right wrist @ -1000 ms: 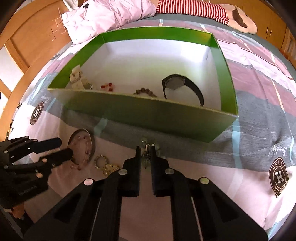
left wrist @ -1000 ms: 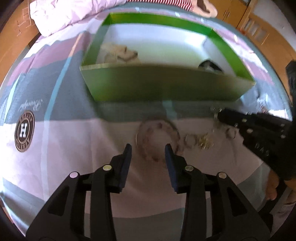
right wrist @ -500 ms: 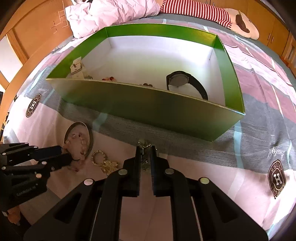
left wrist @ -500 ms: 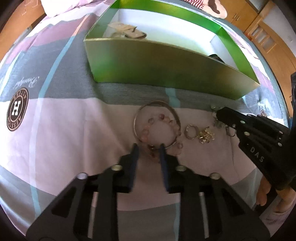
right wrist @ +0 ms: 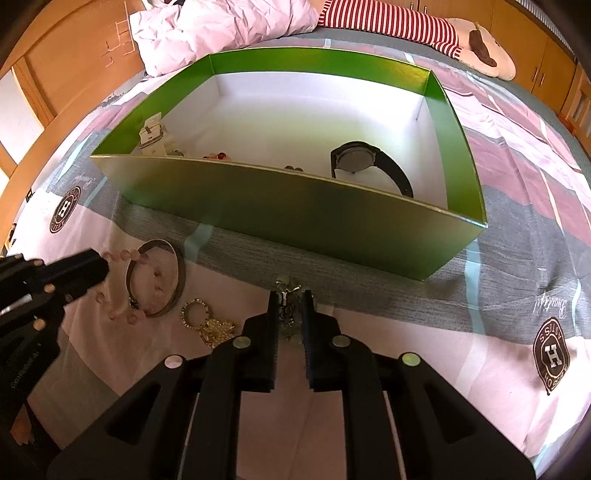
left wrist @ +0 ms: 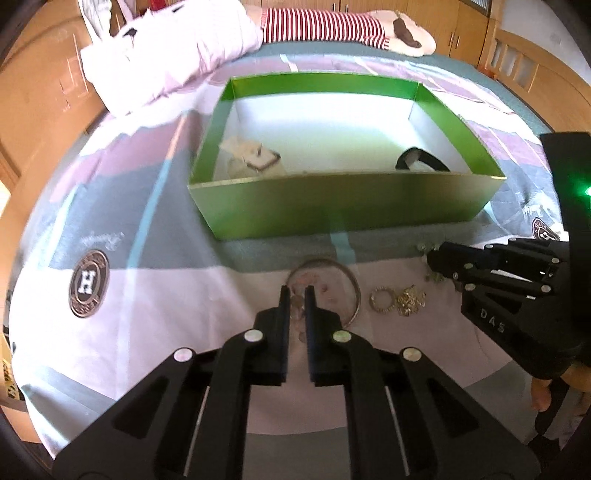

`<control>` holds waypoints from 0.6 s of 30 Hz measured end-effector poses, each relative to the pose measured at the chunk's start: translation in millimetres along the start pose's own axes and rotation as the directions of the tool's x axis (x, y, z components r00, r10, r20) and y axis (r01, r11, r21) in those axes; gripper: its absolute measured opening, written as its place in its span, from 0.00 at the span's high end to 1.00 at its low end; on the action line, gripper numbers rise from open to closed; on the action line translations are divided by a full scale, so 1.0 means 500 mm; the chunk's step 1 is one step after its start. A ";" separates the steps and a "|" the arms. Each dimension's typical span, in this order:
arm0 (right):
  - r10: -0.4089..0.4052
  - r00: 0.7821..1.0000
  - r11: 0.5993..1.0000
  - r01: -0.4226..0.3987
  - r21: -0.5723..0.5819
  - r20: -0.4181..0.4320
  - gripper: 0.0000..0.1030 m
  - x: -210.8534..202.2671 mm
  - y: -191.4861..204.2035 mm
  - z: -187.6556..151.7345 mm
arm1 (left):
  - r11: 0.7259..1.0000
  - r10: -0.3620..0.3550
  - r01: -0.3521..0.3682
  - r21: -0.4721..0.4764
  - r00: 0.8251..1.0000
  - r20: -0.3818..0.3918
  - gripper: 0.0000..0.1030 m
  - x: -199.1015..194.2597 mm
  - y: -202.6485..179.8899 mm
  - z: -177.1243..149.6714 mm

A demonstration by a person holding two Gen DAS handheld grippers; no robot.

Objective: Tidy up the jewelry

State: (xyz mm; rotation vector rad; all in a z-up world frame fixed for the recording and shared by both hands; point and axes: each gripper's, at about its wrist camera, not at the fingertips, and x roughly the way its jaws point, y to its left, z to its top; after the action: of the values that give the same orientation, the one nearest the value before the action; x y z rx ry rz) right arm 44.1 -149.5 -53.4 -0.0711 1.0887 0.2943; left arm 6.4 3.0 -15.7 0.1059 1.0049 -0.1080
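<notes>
A pink bead bracelet [left wrist: 295, 307] lies partly inside a silver bangle [left wrist: 355, 290] on the bedspread, in front of the green box [left wrist: 343, 201]. My left gripper [left wrist: 296, 291] is shut on the bracelet; in the right wrist view its beads [right wrist: 119, 254] trail from the left gripper [right wrist: 100, 266] over the bangle [right wrist: 180, 274]. My right gripper [right wrist: 290, 295] pinches a small silver trinket [right wrist: 288, 314], its jaws opening slightly. A gold ring with a chain charm [right wrist: 201, 321] lies between the two grippers.
The green box [right wrist: 295, 210] holds a black watch [right wrist: 356, 159], a cream card with jewelry [right wrist: 151, 134] and some loose beads [right wrist: 218, 157]. A pink quilt [left wrist: 166, 48] and a striped plush toy [left wrist: 325, 24] lie beyond it. Wooden panels edge the bed.
My left gripper has closed from open onto the bead bracelet and risen a little, pulling the beads up. The right gripper stays put on the silver trinket.
</notes>
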 end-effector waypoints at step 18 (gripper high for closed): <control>-0.020 1.000 1.000 0.020 -0.017 -0.009 0.65 0.014 0.007 -0.006 | 0.990 0.111 -0.120 0.068 0.986 0.123 0.93 -0.045 -0.026 0.001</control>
State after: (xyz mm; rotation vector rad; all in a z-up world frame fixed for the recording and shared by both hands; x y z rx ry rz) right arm 43.7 -145.1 -60.7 -0.0980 1.0937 0.2856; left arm -7.2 -9.1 3.1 0.2236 0.8741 -0.0456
